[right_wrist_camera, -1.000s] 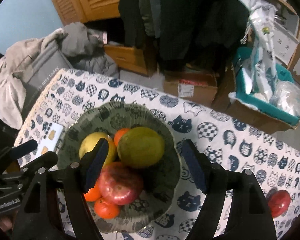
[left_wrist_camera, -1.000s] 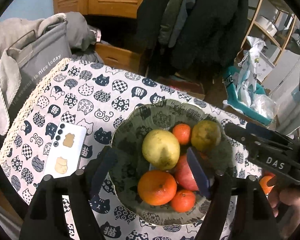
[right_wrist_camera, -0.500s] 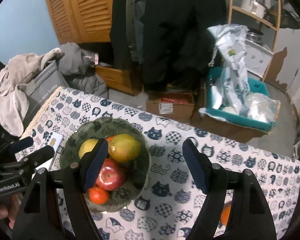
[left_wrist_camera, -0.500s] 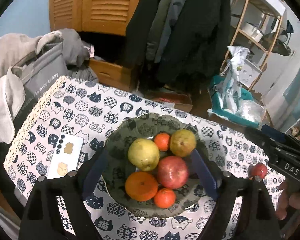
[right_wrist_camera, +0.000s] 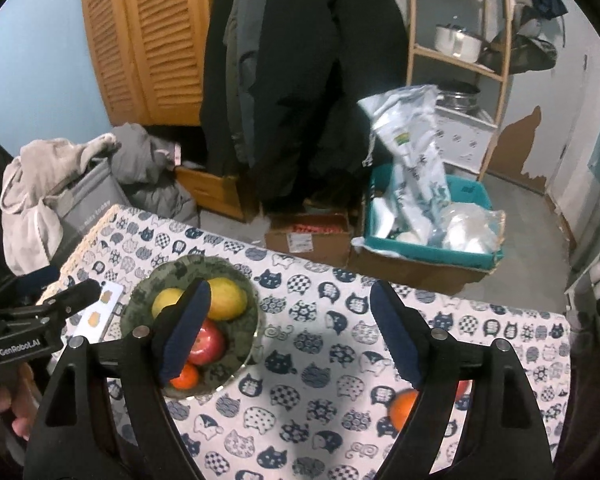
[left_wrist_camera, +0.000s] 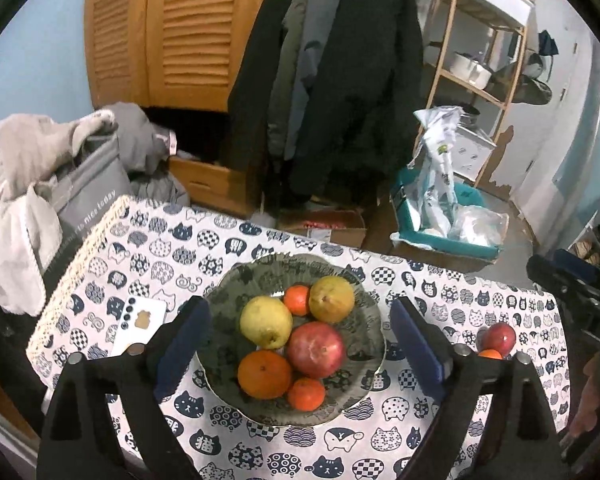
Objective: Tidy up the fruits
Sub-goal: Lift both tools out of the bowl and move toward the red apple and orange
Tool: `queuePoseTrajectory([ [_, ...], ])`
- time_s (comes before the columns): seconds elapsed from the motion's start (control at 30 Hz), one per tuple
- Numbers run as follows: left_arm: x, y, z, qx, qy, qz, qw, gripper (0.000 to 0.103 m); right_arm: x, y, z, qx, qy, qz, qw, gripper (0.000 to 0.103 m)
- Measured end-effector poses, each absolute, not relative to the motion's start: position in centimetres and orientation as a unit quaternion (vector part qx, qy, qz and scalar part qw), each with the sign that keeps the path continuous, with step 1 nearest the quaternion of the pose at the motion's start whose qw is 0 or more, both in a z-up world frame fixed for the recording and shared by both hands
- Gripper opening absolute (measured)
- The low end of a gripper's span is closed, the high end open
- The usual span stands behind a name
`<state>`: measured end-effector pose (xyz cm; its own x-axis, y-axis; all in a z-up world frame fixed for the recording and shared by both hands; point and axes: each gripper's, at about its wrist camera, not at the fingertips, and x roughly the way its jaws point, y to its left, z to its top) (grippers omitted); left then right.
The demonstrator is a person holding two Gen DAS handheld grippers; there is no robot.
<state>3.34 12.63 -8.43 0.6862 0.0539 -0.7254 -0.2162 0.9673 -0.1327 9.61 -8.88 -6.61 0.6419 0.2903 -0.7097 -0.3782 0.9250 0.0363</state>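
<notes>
A dark glass bowl (left_wrist_camera: 364, 292) on the cat-print tablecloth holds a yellow pear (left_wrist_camera: 265, 321), a greenish pear (left_wrist_camera: 332, 298), a red apple (left_wrist_camera: 315, 349) and three oranges (left_wrist_camera: 264, 374). The bowl also shows in the right wrist view (right_wrist_camera: 140, 300). My left gripper (left_wrist_camera: 300, 348) is open and empty, high above the bowl. My right gripper (right_wrist_camera: 290, 338) is open and empty above the table's middle. A loose red apple (left_wrist_camera: 499, 335) and an orange (left_wrist_camera: 490, 354) lie at the table's right; the orange also shows in the right wrist view (right_wrist_camera: 403, 403).
A white phone (left_wrist_camera: 140, 328) lies left of the bowl. A grey bag and clothes (left_wrist_camera: 60, 184) sit beyond the table's left edge. Cardboard boxes (right_wrist_camera: 308, 236), a teal crate (right_wrist_camera: 428, 236) and a wooden shelf (left_wrist_camera: 480, 80) stand behind the table.
Both grippers have risen and pulled back from the bowl, so more of the table and room shows. The loose apple and orange have come into view at right.
</notes>
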Motion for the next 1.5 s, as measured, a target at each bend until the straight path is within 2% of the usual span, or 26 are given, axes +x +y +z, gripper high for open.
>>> queuePoseTrajectory([
  [0.17, 2.8, 10.8, -7.0, -0.089, 0.377, 0.065, 0.919, 0.096, 8.3, -11.1, -5.3, -0.052, 0.364, 0.174, 0.914, 0.084],
  [0.27, 2.6, 9.7, -6.3, -0.082, 0.372, 0.057, 0.923, 0.101, 7.7, -12.6, -4.7, -0.056, 0.356, 0.159, 0.919, 0.084],
  [0.8, 2.1, 2.5, -3.6, -0.050, 0.350, -0.003, 0.936, 0.102, 4.4, -20.5, -3.5, -0.047, 0.336, 0.094, 0.936, 0.084],
  [1.5, 5.4, -7.6, -7.0, -0.009, 0.399, -0.075, 0.914, 0.102, 3.6, -30.5, -6.7, -0.008, 0.370, 0.002, 0.929, 0.084],
])
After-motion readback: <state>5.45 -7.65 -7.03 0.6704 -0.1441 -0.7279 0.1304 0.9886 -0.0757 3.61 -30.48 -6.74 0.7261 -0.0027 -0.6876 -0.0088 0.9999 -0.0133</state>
